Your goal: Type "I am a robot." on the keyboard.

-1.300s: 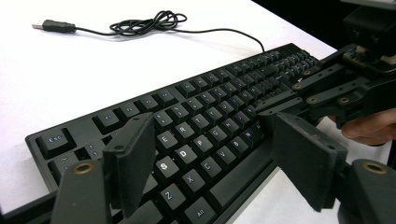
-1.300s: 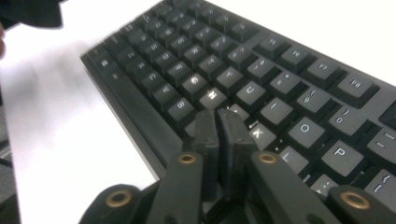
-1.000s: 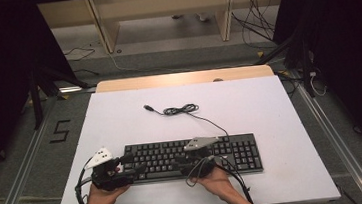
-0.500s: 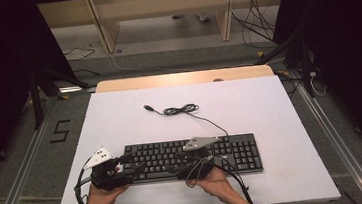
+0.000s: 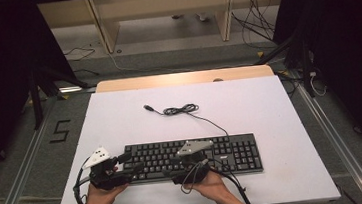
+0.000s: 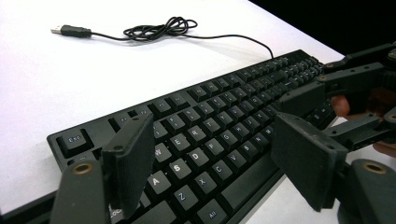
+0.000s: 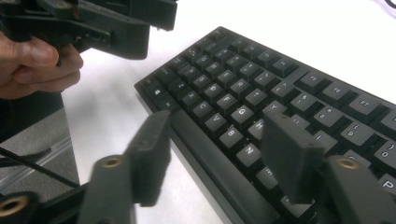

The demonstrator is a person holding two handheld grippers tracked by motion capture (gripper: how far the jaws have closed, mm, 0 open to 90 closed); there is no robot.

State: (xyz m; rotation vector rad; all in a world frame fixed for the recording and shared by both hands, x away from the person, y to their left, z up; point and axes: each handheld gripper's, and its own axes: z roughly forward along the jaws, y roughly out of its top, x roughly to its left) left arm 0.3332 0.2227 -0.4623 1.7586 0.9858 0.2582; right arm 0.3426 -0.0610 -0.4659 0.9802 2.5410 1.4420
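1. High view: since the earlier frames the black plastic full-size keyboard (image 5: 193, 157) has stayed at the near edge of the white desk (image 5: 249, 100); the right hand-held gripper (image 5: 188, 157) has just been closing, nothing between its jaws. The left hand-held gripper (image 5: 125, 166) sits at the keyboard's left end.
2. Left gripper view: jaws open, over the keyboard's (image 6: 205, 130) left keys.
3. Right gripper view: jaws open, straddling the keyboard's (image 7: 261, 98) front edge. Judged: keys are being pressed; next, lower one jaw tip squarely.

Black keyboard (image 5: 194, 157), flat on white table's near edge, cable coiled behind
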